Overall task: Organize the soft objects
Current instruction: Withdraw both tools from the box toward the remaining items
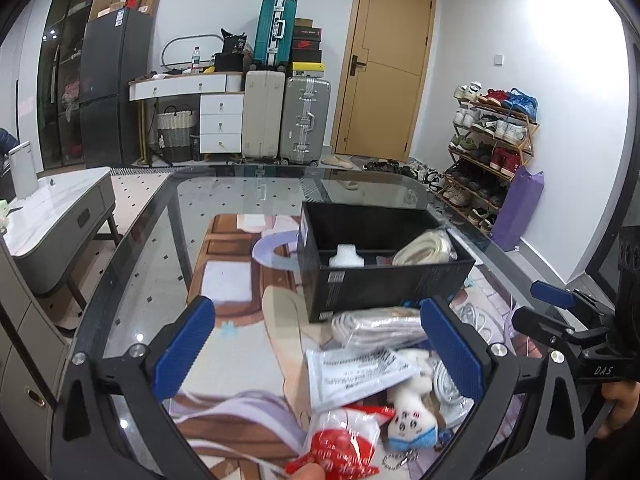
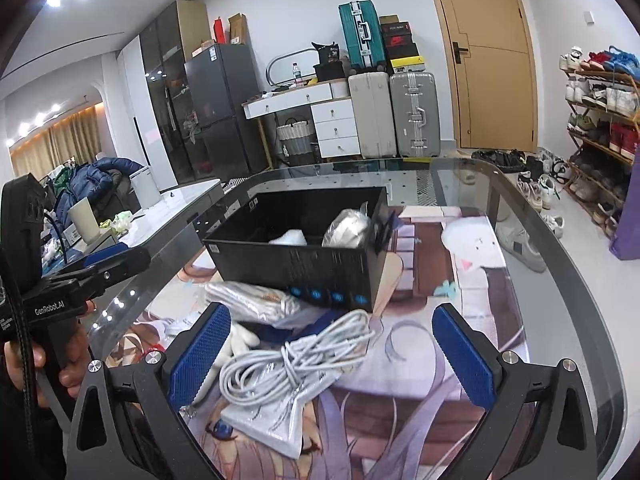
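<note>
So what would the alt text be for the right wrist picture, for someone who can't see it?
An open two-finger gripper with blue pads hovers over a bundle of white cable on a glass table. Behind it stands an open black box holding white soft items; a clear bagged bundle lies in front of it.

Around the one black box (image 1: 384, 280) I count two things inside it: one white foam piece (image 1: 346, 257) and one bagged cream coil (image 1: 426, 249). In front of the box I count one bagged grey bundle (image 2: 256, 300), one loose white cable (image 2: 296, 360), one plush doll (image 1: 412, 420), one red-and-white packet (image 1: 344, 440) and one printed white pouch (image 1: 356, 376).
</note>
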`<state>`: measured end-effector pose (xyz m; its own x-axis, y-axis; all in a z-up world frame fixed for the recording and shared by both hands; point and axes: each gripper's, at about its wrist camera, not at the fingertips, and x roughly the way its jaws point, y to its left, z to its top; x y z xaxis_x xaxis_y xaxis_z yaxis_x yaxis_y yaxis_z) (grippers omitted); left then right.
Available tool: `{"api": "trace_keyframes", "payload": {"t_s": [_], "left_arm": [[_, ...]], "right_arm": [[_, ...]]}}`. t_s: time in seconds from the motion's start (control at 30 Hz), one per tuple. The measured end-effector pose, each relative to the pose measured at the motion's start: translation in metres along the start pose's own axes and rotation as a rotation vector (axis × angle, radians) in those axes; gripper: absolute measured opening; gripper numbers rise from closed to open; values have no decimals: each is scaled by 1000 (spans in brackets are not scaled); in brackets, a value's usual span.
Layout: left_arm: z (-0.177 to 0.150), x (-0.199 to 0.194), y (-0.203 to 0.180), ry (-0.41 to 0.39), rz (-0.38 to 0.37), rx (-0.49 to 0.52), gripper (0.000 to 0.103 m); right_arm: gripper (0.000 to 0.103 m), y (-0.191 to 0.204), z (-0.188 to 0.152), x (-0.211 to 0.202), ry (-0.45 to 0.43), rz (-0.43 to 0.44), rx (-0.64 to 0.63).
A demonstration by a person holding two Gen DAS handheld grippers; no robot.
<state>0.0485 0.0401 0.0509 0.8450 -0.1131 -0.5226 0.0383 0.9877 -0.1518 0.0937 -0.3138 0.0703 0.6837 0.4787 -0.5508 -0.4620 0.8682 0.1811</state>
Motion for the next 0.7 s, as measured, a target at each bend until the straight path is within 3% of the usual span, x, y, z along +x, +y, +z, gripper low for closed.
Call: {"api": "trace_keyframes", "payload": {"t_s": [0.7], "left_arm": [[-44, 1, -2, 104, 44, 49, 103]], "right_arm": [[103, 1, -23, 7, 62, -18, -10]]}}
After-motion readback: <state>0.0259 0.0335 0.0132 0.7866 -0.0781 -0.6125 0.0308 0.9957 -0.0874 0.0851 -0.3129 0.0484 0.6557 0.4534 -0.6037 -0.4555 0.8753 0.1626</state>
